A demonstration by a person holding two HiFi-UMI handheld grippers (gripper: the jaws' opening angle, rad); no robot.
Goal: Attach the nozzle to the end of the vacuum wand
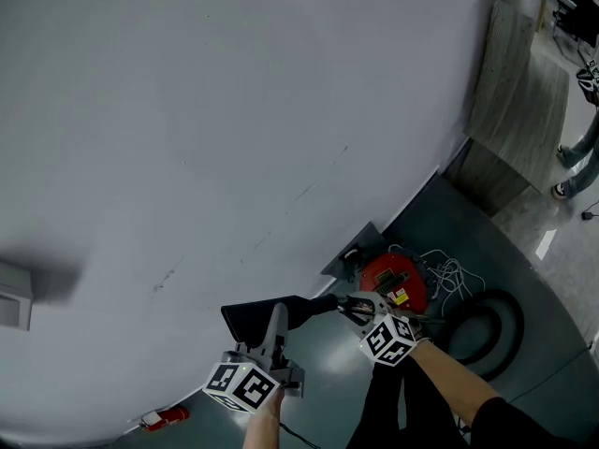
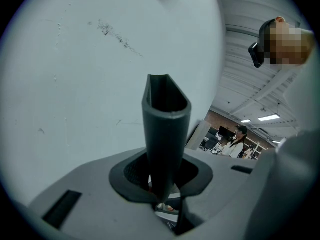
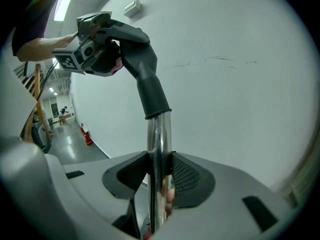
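Note:
In the head view my left gripper (image 1: 274, 318) is shut on the black vacuum nozzle (image 1: 247, 317), and my right gripper (image 1: 359, 306) is shut on the chrome wand (image 1: 348, 303). The nozzle's neck meets the wand's tip between the two grippers. In the right gripper view the wand (image 3: 159, 149) rises from the right gripper (image 3: 158, 184), and the nozzle's dark sleeve (image 3: 154, 95) covers its end. The nozzle (image 3: 131, 36) bends up to the left gripper (image 3: 100, 40). In the left gripper view the nozzle (image 2: 165, 129) stands between the pads of the left gripper (image 2: 163, 194), its open mouth facing away.
A big pale wall (image 1: 234, 110) fills most of the head view. A red vacuum canister (image 1: 393, 283) with loose cables and a black hose loop (image 1: 487, 324) lie on the floor to the right. A wooden cabinet (image 1: 515, 101) stands behind them, and a red fire extinguisher (image 1: 164, 419) lies by the wall.

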